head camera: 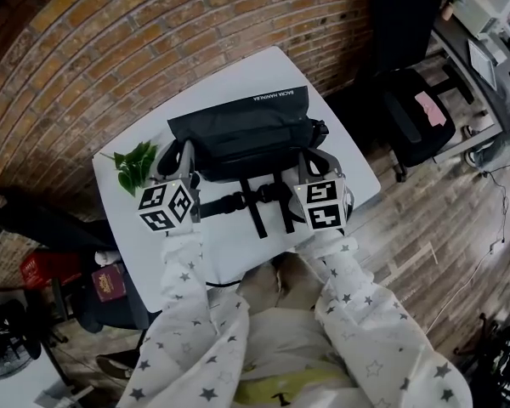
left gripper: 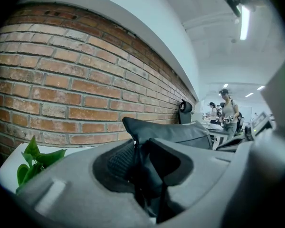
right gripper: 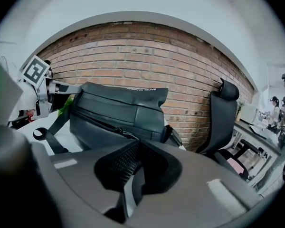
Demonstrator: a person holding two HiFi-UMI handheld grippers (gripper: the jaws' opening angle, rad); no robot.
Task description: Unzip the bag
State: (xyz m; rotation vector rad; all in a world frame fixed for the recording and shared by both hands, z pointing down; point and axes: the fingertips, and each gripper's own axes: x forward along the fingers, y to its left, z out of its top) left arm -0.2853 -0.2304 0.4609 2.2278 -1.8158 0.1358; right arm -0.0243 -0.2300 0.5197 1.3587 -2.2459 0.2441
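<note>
A dark grey fabric bag (head camera: 246, 130) with a roll-over top lies lengthwise on the small white table (head camera: 229, 249), its back towards the red brick wall (head camera: 110, 49). Its black webbing straps and buckle (head camera: 259, 198) are spread on the tabletop in front of it. The person stands at the near edge of the table, in white sleeves with grey stars (head camera: 183, 313), with a grey gripper at each end of the bag. The left gripper (head camera: 178, 153) is at the bag's left end. Looking along it, the jaws are partly closed on a fold of the bag's dark fabric, which runs down between the ribbed pads (left gripper: 118, 160). The right gripper (head camera: 316, 161) is near the bag's right end, low against the front face. Its jaws are pressed together, with the tips right at the zip line that crosses the front of the bag. From here I cannot make out whether the small zip puller is pinched between them. The zip itself looks closed along the stretch that is visible. A sprig of green leaves (head camera: 136, 164) lies on the table just left of the left gripper. A black office chair (head camera: 416, 117) stands well off to the right, by the wall. Further back a few people (left gripper: 228, 110) stand among desks.
</note>
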